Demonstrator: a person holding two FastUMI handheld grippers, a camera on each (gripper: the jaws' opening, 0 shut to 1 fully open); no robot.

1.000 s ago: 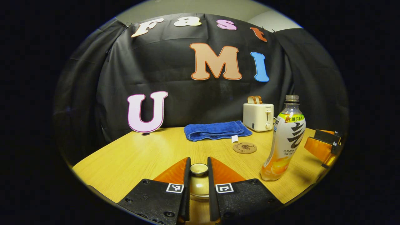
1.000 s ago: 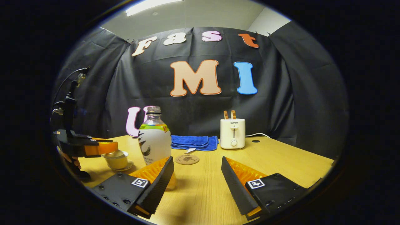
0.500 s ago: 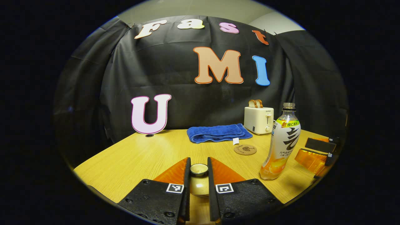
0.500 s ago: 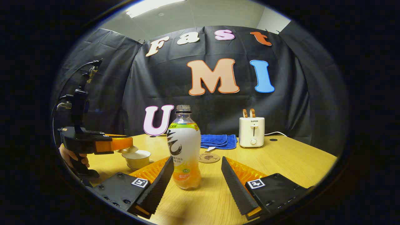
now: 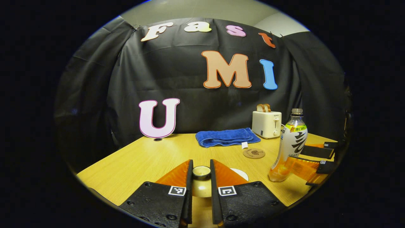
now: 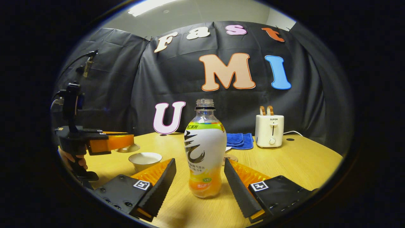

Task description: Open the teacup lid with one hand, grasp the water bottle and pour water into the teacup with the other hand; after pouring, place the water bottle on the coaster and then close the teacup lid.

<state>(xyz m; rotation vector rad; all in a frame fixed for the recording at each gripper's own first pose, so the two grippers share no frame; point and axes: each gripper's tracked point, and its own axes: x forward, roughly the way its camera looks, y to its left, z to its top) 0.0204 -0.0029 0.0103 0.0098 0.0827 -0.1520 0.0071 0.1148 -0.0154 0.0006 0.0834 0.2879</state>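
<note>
The water bottle (image 6: 205,152) stands upright on the tabletop (image 6: 300,158) with its long axis vertical and its cap off, straight ahead of the right gripper (image 6: 200,175) and between that gripper's two fingers, which are spread wide on either side of its lower body without touching it. So the coming move looks like a plain squeeze on the bottle's sides, perhaps after a small push forward. The right gripper is much the nearer one to the bottle; the left gripper (image 5: 201,177) is busy, its fingers narrow and clamped on the knob of the teacup lid (image 5: 201,172). The right gripper view shows what the left gripper view cannot: the lid (image 6: 127,148) hangs in the air, clear of the open teacup (image 6: 145,160), which sits at near left on the tabletop, left of the bottle. The left gripper view in turn shows the coaster (image 5: 254,153) in full, lying flat just left of and beyond the bottle (image 5: 289,145), near a blue towel (image 5: 226,137) and a toaster (image 5: 266,124) at the far edge.
</note>
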